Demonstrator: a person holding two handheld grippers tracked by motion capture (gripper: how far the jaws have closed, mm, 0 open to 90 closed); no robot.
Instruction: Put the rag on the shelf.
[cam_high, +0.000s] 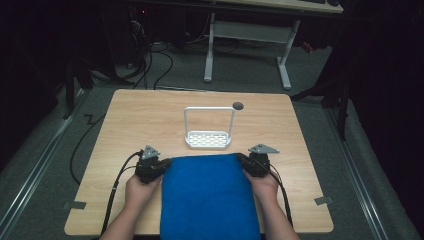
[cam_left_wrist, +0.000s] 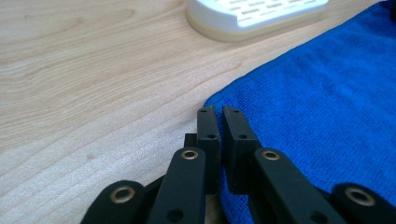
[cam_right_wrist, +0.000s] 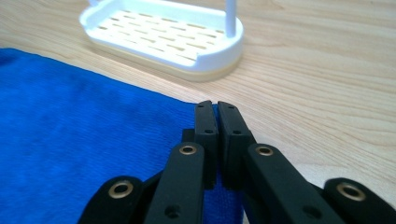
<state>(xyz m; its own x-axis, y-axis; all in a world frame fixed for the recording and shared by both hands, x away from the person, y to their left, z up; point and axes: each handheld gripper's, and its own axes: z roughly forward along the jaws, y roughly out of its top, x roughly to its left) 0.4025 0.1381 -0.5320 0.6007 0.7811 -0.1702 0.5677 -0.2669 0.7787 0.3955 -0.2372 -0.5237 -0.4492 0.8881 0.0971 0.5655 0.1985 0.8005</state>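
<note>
A blue towel (cam_high: 210, 197) lies flat at the table's front middle and hangs over the near edge. My left gripper (cam_high: 167, 164) is at its far left corner and my right gripper (cam_high: 243, 161) at its far right corner. In the left gripper view the jaws of the left gripper (cam_left_wrist: 218, 111) are shut on the edge of the towel (cam_left_wrist: 327, 107) near that corner. In the right gripper view the right gripper (cam_right_wrist: 215, 105) is shut the same way on the towel (cam_right_wrist: 84, 121), and blue cloth shows between the jaws. Both hands rest low on the table.
A white slotted tray with a tall hoop handle (cam_high: 207, 140) stands just beyond the towel, mid-table, close ahead of both grippers (cam_left_wrist: 252, 14) (cam_right_wrist: 163, 37). A dark round hole (cam_high: 238, 105) marks the wooden table (cam_high: 140, 115). A white-legged desk (cam_high: 247, 30) and floor cables (cam_high: 150, 60) lie behind.
</note>
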